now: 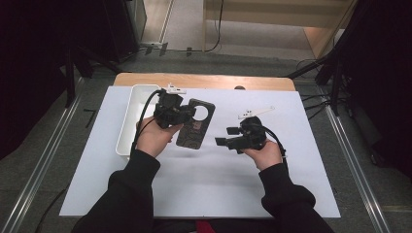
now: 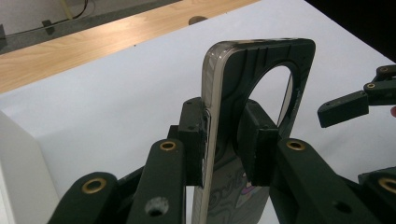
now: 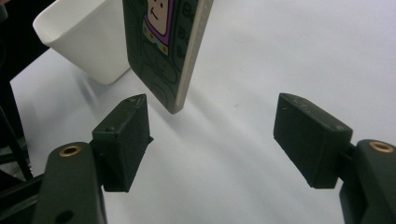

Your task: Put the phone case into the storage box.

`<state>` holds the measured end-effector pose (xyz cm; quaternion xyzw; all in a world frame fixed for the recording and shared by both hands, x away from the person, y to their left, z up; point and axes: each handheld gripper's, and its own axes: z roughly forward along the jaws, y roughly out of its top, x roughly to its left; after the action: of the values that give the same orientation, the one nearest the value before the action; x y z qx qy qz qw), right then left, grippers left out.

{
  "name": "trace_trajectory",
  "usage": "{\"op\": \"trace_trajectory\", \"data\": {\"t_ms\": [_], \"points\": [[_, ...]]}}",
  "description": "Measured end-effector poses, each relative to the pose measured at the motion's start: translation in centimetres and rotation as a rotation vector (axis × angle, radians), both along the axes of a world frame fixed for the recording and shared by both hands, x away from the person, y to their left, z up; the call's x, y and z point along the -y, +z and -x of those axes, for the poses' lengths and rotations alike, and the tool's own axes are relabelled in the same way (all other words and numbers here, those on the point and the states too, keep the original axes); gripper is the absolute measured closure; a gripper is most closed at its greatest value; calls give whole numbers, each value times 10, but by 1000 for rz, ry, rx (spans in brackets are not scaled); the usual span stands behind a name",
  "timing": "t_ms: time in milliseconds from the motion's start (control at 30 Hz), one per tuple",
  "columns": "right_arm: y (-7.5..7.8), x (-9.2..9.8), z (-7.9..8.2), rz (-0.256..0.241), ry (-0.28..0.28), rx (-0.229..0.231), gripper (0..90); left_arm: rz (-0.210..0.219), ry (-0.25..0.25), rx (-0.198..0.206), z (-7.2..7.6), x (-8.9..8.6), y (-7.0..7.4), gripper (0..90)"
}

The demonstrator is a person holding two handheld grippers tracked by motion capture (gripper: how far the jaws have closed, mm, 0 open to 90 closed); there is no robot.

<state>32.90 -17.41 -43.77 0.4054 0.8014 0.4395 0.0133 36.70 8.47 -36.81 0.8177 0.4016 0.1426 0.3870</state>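
— Black pads of the left gripper (image 2: 229, 144) are seen clamped on what?
— On the phone case (image 2: 252, 93), held upright above the white sheet (image 1: 209, 184), beside the white tray (image 1: 127, 121).
— And the right gripper (image 3: 212, 135)?
— Its jaws are spread wide, nothing gripped.

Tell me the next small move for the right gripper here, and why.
Probably ease the right gripper forward so its open jaws straddle the phone case's free lower end. The left gripper is shut on the case, holding it off the white mat, and that end hangs just ahead of the right gripper.

The phone case (image 1: 194, 124) hangs apparently above the mat (image 1: 291, 184), right of the tray (image 1: 130, 116).
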Motion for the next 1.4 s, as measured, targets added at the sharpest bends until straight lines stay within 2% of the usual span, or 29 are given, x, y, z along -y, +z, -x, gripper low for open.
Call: {"op": "trace_trajectory", "data": {"t_ms": [533, 800, 1000, 1167, 1400], "points": [[-7, 7, 10, -11, 48, 23, 263, 24, 5, -7, 4, -11, 4, 721], [-11, 16, 21, -6, 75, 32, 263, 26, 1, -9, 6, -13, 4, 721], [-13, 21, 30, 15, 87, 38, 262, 47, 6, -20, 6, -18, 6, 721], [-18, 24, 37, 2, 114, 38, 262, 56, 1, -21, 6, -20, 9, 720], [-20, 29, 48, 5, 95, 60, 262, 58, -14, -28, 5, -23, 14, 720]]}}
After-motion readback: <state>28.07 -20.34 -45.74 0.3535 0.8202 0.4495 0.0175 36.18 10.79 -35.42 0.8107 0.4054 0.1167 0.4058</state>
